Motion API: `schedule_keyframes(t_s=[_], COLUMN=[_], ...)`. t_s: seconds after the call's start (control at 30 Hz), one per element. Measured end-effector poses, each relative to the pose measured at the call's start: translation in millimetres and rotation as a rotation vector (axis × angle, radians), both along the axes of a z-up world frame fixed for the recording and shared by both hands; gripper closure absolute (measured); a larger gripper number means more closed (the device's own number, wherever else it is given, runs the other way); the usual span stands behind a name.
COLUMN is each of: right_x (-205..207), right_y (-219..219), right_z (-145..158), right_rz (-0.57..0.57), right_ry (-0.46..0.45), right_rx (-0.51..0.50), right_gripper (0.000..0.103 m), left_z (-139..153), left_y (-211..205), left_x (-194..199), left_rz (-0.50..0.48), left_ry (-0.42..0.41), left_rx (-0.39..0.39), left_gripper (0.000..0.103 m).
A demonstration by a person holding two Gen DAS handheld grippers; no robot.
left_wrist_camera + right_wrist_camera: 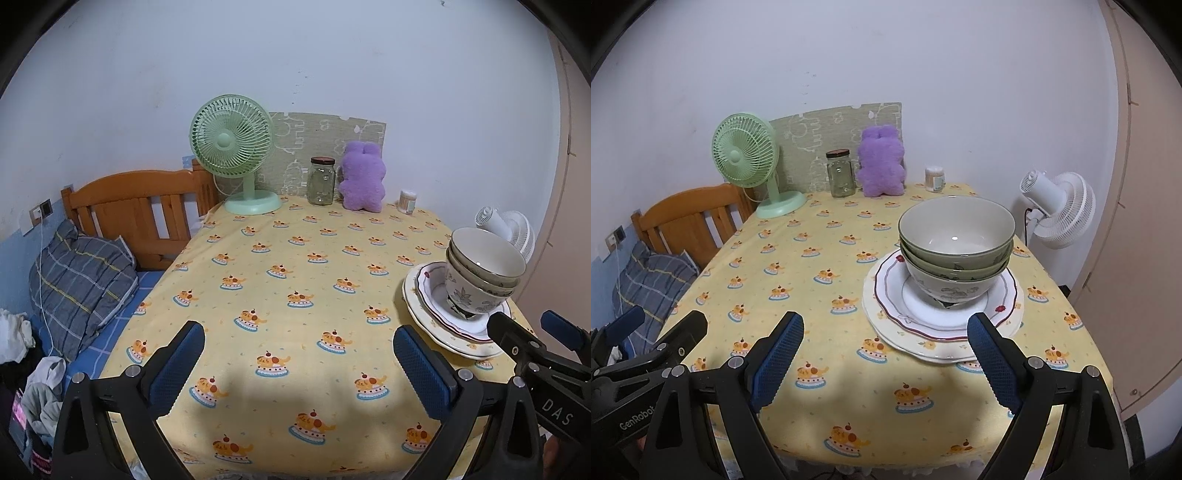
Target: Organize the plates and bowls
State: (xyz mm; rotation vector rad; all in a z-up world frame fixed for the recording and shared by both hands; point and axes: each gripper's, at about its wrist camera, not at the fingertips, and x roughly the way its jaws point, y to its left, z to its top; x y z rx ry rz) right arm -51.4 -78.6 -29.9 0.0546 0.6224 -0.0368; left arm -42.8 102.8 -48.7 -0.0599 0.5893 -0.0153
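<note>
Bowls (956, 240) nested three deep stand on stacked plates (942, 328) at the near right of the table (812, 258).
Left gripper (299, 365) hovers over bare yellow cloth with its jaws spread wide, nothing between them. Right gripper (886, 354) is likewise spread and empty, just short of the plates' near rim, not touching it. Green fan (746, 162), glass jar (842, 177) and purple plush toy (881, 162) line the far edge.
</note>
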Motion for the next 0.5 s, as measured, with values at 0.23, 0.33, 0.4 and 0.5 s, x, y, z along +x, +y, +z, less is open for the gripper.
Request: schedule_keyframes(t_s=[0.23, 0.33, 0.4, 0.5], right_x=[0.3, 0.1, -0.1, -0.1], right_y=[-3.1, -3.4, -4.1, -4.6], right_z=[0.0, 0.0, -0.2, -0.2], right_rz=[-0.010, -0.008, -0.008, -0.011], right_ry=[0.002, 0.003, 0.003, 0.003], right_rx=[0.008, 0.008, 0.008, 0.008], right_gripper=[0.011, 0.011, 0.011, 0.011], left_z=[0.9, 1.2, 1.3, 1.5], left_y=[-4.0, -4.2, -4.8, -5.8], left_x=[-1.1, -0.9, -0.7, -0.6], left_rz=[-0.006, -0.005, -0.004, -0.009], left_ry=[-0.001, -0.002, -0.002, -0.002], left_rx=[0.010, 0.008, 0.009, 0.008], left_gripper=[0.000, 0.000, 0.000, 0.000])
